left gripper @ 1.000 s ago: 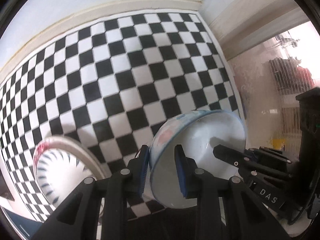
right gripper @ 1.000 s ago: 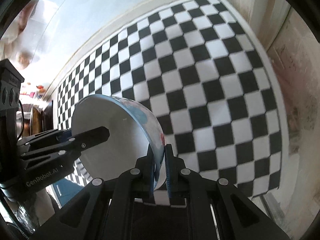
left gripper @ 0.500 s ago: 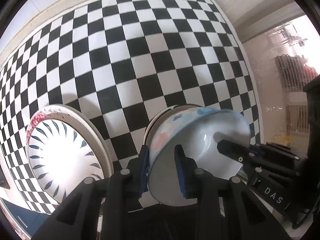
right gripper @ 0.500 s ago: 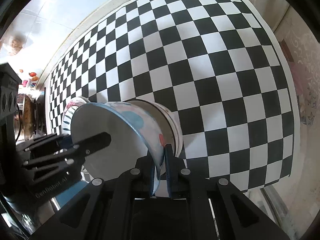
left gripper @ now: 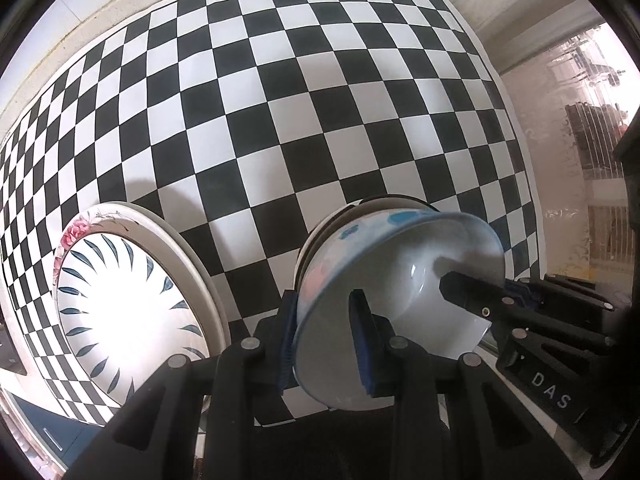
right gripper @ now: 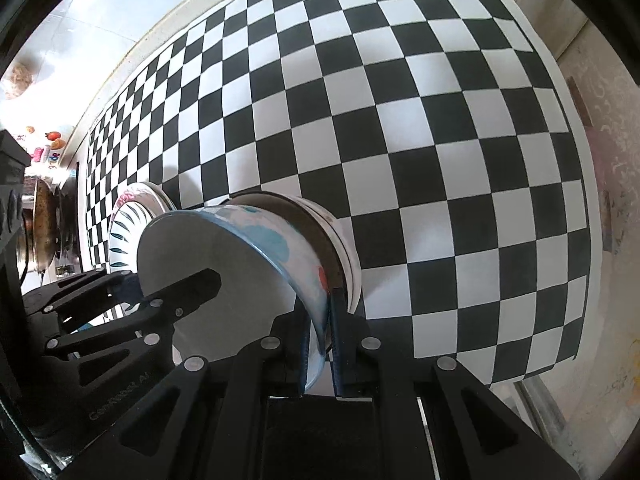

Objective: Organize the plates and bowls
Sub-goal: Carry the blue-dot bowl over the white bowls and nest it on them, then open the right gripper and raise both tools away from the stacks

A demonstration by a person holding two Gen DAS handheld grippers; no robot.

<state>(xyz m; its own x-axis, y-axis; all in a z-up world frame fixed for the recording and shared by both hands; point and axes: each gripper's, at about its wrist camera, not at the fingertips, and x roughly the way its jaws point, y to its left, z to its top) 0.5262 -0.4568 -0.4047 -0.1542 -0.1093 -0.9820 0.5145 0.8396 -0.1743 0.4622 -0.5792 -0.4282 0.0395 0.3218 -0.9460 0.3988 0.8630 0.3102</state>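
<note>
A white bowl [left gripper: 404, 304] with a blue rim and pink and blue blotches outside hangs tilted between both grippers. My left gripper [left gripper: 324, 312] is shut on its near rim, and my right gripper [left gripper: 472, 292] clamps the opposite rim. In the right wrist view the right gripper [right gripper: 322, 312] is shut on the bowl [right gripper: 216, 248], with the left gripper [right gripper: 188, 284] across from it. Right under it stands a second bowl [right gripper: 340, 240], white outside and brown inside; I cannot tell whether they touch. To the left lies a stack of plates [left gripper: 120, 304], the top one with dark leaf marks.
A black and white checkered cloth [left gripper: 320, 120] covers the table and ends at an edge on the right [right gripper: 576, 240]. A pale wall [left gripper: 100, 8] runs along the back. Pans [right gripper: 44, 216] stand far left in the right wrist view.
Both grippers have come down with the bowl toward the cloth. The brown-lined bowl has appeared beneath it, and the plate stack now shows more fully.
</note>
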